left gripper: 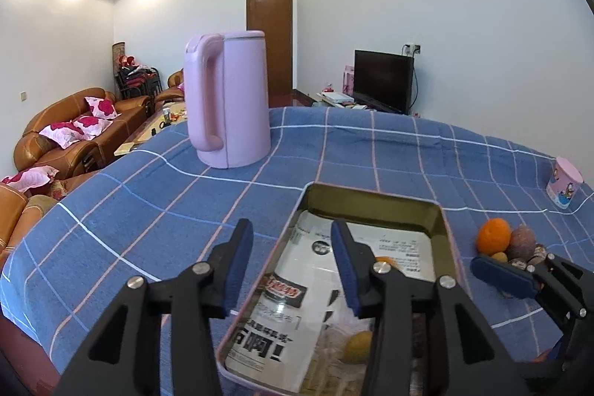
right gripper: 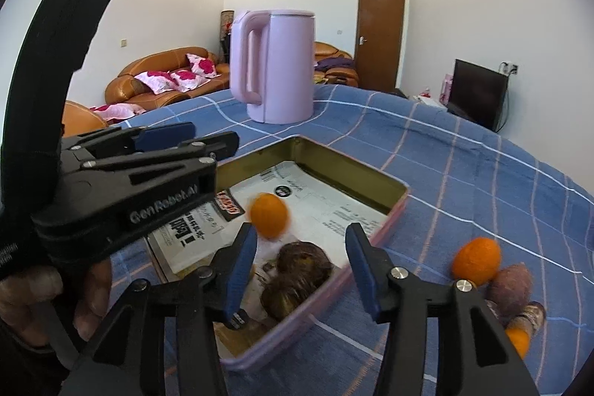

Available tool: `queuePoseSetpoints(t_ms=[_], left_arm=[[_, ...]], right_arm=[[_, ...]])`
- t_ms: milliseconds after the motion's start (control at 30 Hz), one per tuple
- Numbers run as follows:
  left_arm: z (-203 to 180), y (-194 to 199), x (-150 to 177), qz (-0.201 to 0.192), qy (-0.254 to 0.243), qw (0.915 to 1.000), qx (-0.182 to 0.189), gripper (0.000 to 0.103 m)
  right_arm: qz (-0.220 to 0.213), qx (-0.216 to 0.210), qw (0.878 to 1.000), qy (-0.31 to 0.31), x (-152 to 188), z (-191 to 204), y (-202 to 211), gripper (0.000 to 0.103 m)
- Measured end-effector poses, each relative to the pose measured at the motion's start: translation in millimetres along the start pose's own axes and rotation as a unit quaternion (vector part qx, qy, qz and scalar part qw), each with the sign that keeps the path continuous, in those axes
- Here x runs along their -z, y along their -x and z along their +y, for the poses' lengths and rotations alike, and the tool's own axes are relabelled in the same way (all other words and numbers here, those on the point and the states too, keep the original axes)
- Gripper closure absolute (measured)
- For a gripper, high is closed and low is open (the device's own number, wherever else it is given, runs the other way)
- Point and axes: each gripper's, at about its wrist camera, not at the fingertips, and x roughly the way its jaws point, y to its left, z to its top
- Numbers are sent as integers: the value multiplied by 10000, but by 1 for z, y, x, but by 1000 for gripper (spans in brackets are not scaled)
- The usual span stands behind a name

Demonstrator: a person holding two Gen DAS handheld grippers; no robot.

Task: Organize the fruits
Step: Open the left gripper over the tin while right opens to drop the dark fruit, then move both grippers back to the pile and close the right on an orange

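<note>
A pale pink plastic kettle (right gripper: 276, 69) is seen upper centre on the blue checked tablecloth (right gripper: 464, 173). At mid-frame, a blurred round orange fruit (right gripper: 269, 216) is seen inside the paper-lined rectangular pink tin (right gripper: 393, 206). Nothing is gripped by the spread right gripper (right gripper: 300, 270) or the spread left gripper (left gripper: 291, 270).

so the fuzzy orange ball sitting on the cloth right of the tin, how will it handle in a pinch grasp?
The fuzzy orange felt-like ball is rounded, so it probably rolls if nudged, though the purple-brown fuzzy ball beside it may block it. Its matte, fibrous surface suggests good grip, likely light and squashy. The right gripper has open jaws, seemingly wide enough.
</note>
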Motion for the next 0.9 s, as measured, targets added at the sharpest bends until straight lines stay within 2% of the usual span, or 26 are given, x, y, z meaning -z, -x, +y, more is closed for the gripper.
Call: queuePoseSetpoints(t_ms=[100,200,400,567,733,900], left_arm=[[-11,5,0,-49,-78,9999,95,50],[-27,10,1,-77,-183,9995,260,50],[-60,16,0,-113,-355,9977,563,44],[-80,18,3,-115,-564,9962,660,44],[-92,13,6,-26,-613,9959,663,42],[-103,13,10,-26,-698,9949,729,41]], right_arm=[[-91,162,9997,-169,5,-17,16,51],[-112,426,9983,-375,11,-40,29,51],[44,1120,9903,-820,31,-90,53,51],[189,1461,9831,-1083,47,-121,64,51],[352,1455,9809,-1246,54,-132,61,51],[593,1306,9837,-1085,54,-126,51,51]])
